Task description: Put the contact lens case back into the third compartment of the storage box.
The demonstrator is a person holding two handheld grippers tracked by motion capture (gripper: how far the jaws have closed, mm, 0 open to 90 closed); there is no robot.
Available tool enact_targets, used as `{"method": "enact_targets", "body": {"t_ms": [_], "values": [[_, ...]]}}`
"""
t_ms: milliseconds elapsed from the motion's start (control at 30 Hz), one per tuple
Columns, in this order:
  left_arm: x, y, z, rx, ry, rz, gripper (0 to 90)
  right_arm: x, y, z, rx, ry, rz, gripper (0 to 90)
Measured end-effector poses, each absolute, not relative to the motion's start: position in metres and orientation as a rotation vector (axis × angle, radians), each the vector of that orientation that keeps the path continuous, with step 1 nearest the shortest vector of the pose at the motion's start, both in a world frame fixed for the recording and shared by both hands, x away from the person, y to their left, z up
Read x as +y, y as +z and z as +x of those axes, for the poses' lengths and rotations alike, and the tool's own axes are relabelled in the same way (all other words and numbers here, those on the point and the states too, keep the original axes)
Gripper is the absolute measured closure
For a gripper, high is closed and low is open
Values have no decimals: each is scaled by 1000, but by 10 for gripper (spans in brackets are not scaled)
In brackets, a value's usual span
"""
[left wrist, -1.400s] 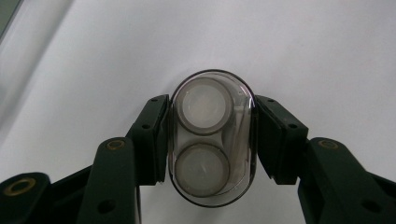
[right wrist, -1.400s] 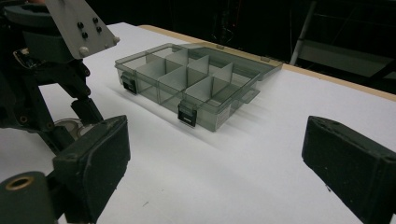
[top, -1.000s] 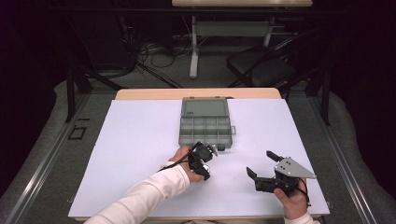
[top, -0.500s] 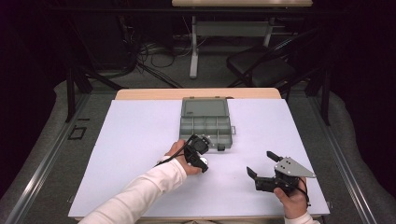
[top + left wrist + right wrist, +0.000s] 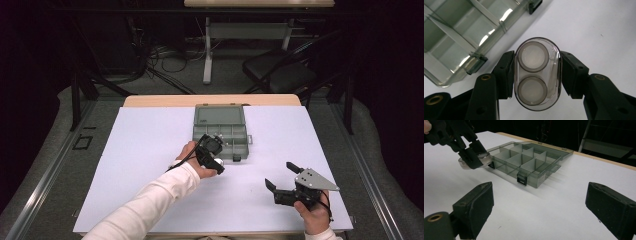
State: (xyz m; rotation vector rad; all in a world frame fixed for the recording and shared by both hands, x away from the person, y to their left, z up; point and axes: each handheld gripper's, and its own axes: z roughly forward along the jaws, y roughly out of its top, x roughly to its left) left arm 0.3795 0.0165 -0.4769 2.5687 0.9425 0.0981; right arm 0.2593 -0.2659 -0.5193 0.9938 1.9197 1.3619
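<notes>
A small clear case (image 5: 218, 163) is clamped between the left gripper's (image 5: 214, 155) fingers, just beside the open compartment box (image 5: 220, 131).

Lab (dim): white-topped table (image 5: 150, 165), floor cables (image 5: 170, 60), spare chair (image 5: 280, 75)

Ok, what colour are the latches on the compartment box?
Black, on the smoky translucent grey compartment box; its latches show best in the right gripper view.

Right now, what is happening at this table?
A person holds a gripper in each hand. The left gripper is clamped on a small clear oval case with two round wells, held just above the white table, beside the open grey compartment box. The right gripper hangs open and empty near the table's front edge.
</notes>
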Motion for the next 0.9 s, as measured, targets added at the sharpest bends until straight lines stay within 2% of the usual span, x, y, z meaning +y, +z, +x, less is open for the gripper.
{"method": "enact_targets", "body": {"t_ms": [900], "values": [[17,-457,423,1074,188,2417,491,-265,-519,260,1921,1363,987,78]]}}
